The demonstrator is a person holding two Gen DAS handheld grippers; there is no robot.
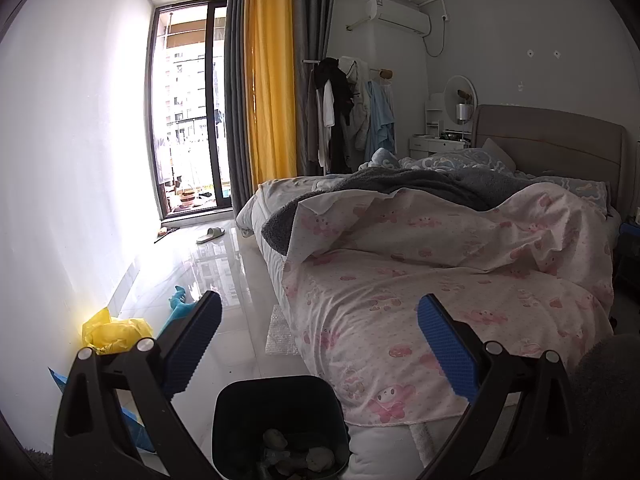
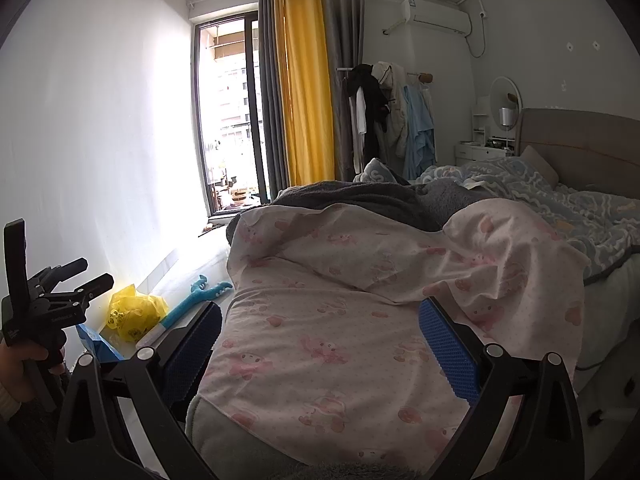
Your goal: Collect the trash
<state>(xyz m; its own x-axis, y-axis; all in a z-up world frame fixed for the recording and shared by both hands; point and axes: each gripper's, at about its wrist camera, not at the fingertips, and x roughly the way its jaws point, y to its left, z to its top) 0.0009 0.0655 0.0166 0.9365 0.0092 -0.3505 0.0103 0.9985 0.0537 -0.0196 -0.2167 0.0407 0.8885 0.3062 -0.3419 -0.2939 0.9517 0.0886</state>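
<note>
Left gripper (image 1: pixel 320 344) hangs with jaws spread wide and nothing between them, above a dark bin (image 1: pixel 280 424) on the floor that holds crumpled scraps (image 1: pixel 294 454). Against the wall at the left lies a yellow plastic bag (image 1: pixel 114 330), with a teal toy (image 1: pixel 180 306) beside it. Right gripper (image 2: pixel 320 344) is likewise spread wide and holds nothing, over the pink-printed duvet (image 2: pixel 340 320).

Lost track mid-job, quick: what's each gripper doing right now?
Left gripper: open, holding nothing, above the dark bin.
Right gripper: open, holding nothing, over the pink bedding.
</note>
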